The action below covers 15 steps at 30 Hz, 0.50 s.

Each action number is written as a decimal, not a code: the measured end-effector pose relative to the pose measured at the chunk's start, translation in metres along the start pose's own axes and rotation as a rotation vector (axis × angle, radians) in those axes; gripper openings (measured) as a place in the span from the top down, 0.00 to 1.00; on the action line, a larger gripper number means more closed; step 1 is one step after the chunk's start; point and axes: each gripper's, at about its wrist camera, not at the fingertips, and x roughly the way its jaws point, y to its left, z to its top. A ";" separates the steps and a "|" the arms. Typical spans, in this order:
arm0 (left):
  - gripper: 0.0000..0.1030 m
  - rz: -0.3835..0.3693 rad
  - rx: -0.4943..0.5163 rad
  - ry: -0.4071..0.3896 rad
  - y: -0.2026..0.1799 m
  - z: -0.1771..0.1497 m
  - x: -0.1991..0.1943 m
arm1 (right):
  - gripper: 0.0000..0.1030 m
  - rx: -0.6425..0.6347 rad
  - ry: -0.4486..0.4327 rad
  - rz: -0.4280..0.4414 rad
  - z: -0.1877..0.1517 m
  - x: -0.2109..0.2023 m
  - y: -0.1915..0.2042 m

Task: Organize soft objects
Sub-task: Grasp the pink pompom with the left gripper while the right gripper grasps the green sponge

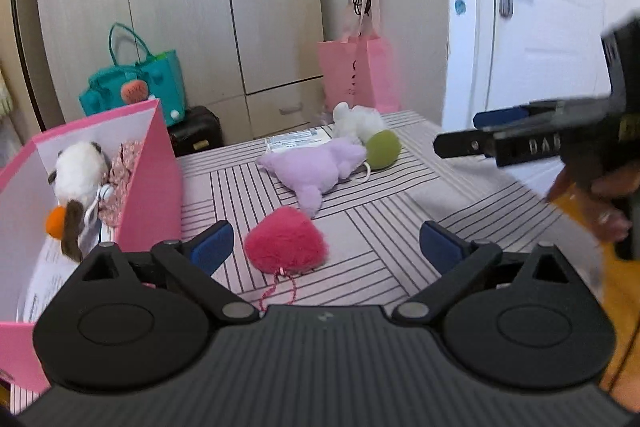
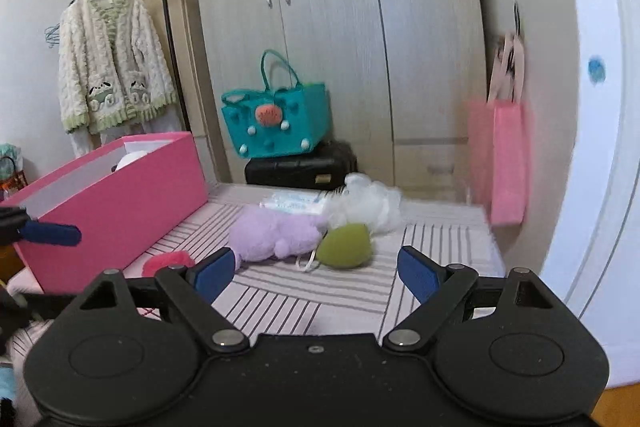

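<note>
A: Two grippers are hanging over the desk [image 1: 400, 227], both with fingers spread wide and nothing between them. The pink box [image 1: 156, 171] is sitting at nine o'clock from the left gripper [image 1: 326, 247], already holding a white and brown plush [image 1: 78, 183].

B: And which toy is lying closest?

A: The hot-pink fuzzy heart [image 1: 285, 245]. It is resting on the desk just ahead of the left gripper's fingers [image 1: 212, 247], slightly toward eleven o'clock of their midline, its point aiming at three o'clock and its cord trailing back toward the camera. I am judging the left hand to be the nearer one for it.

B: What is the right gripper [image 2: 316, 275] facing?

A: The purple plush [image 2: 272, 235] at eleven o'clock and the green ball [image 2: 346, 245] at twelve, touching each other, with the white plush [image 2: 368, 205] just behind them. The purple one's long axis is running roughly nine to three across that view.

B: Anything giving you trouble?

A: In the right wrist view the heart is showing only as a sliver past the left-hand finger. The box's contents are being cut off by its wall there. The white plush is blurring, so its shape is hard to read, and a flat packet [image 1: 298, 139] under it is too smeared to identify.
</note>
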 end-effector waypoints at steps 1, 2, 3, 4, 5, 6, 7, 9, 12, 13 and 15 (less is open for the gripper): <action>0.02 0.010 0.002 0.003 -0.003 -0.001 0.005 | 0.12 0.006 0.012 0.005 0.000 0.005 -0.002; 0.02 0.015 -0.005 0.010 -0.004 -0.001 0.010 | 0.12 0.007 0.019 0.005 0.001 0.011 -0.003; 0.04 0.008 -0.020 0.019 -0.005 -0.002 0.016 | 0.12 0.003 0.024 0.003 0.000 0.012 -0.003; 0.04 0.001 -0.032 0.027 -0.005 -0.002 0.023 | 0.12 -0.002 0.034 0.006 0.001 0.017 -0.004; 0.04 0.004 -0.039 0.033 -0.005 -0.002 0.028 | 0.12 -0.001 0.049 0.014 0.003 0.023 -0.005; 0.04 0.025 -0.045 0.037 -0.005 -0.003 0.036 | 0.12 0.003 0.064 0.024 0.004 0.028 -0.006; 0.04 0.049 -0.044 0.034 -0.006 -0.003 0.041 | 0.12 0.009 0.080 0.035 0.006 0.033 -0.008; 0.04 0.101 -0.039 0.028 -0.005 -0.005 0.051 | 0.12 0.016 0.111 0.044 0.009 0.046 -0.010; 0.04 0.150 -0.043 0.051 0.001 -0.005 0.067 | 0.12 0.018 0.148 0.022 0.011 0.063 -0.015; 0.04 0.163 -0.036 0.064 0.002 -0.006 0.071 | 0.14 0.015 0.161 0.008 0.012 0.070 -0.017; 0.04 0.187 -0.019 0.078 0.003 -0.006 0.077 | 0.30 -0.015 0.191 -0.023 0.012 0.081 -0.020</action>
